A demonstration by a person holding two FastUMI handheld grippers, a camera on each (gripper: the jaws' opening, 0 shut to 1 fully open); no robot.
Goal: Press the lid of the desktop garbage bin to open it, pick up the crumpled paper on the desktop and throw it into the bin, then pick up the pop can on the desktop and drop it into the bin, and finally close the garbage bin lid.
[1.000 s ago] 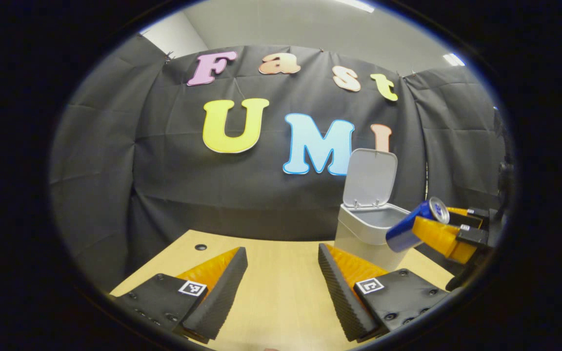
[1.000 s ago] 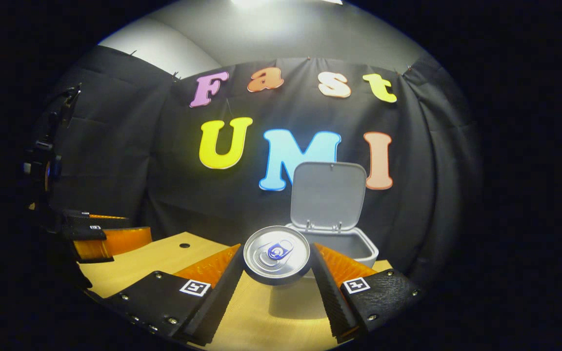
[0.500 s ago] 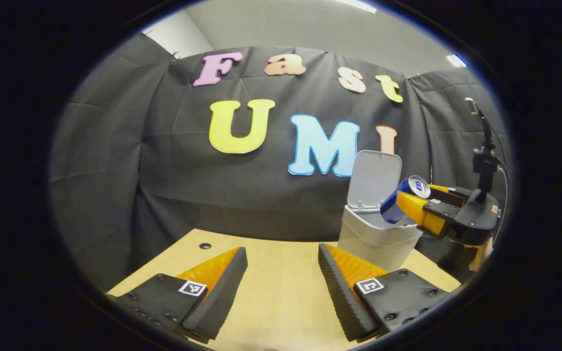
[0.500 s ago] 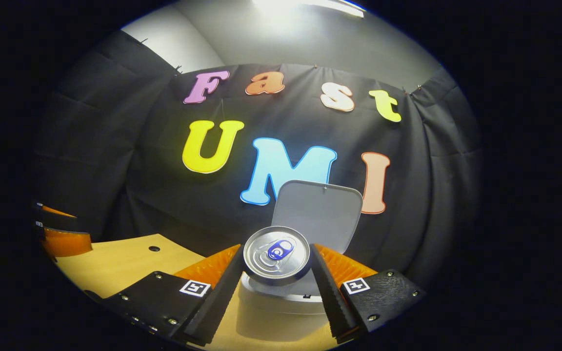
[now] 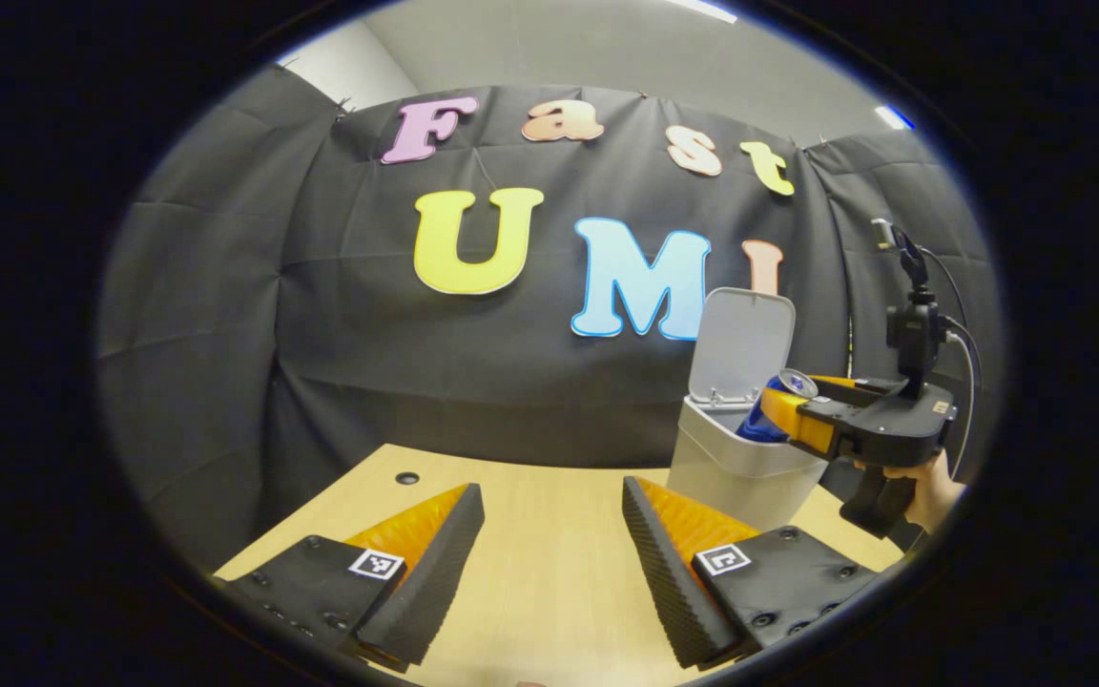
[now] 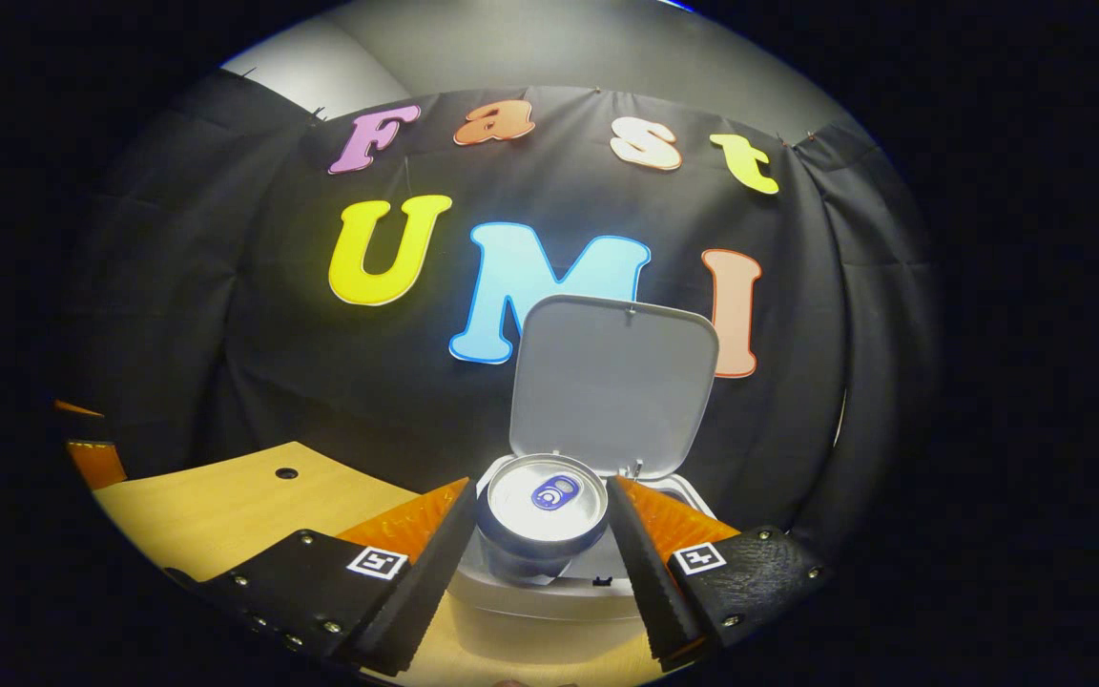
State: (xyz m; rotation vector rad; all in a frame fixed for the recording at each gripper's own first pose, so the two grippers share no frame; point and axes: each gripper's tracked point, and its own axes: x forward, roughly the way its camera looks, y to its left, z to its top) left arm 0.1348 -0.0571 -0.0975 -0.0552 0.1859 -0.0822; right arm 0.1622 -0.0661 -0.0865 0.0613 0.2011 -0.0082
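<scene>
Can point(image 6: 542, 510) sits between the two fingers of the right tool point(image 6: 542, 549), which squeeze it, right over the open bin point(image 5: 745, 468). Its lid point(image 6: 611, 382) stands up behind the can. The left tool point(image 5: 549, 563) is open with nothing in it, above the worktop point(image 5: 549, 534).

Pop can point(image 6: 542, 506): glossy metal, brushed silvery top, shiny blue-painted side point(image 5: 759, 420). Bin point(image 5: 736, 472) and its raised lid point(image 6: 611, 382): smooth matt grey plastic. Desktop point(image 5: 549, 563): pale wood-grain surface with a slight sheen; booth wall point(image 5: 225, 315): matt black cloth, creased; left gripper point(image 5: 549, 558) finger pads point(image 5: 659, 563) ribbed and matt, rubber-like.
</scene>
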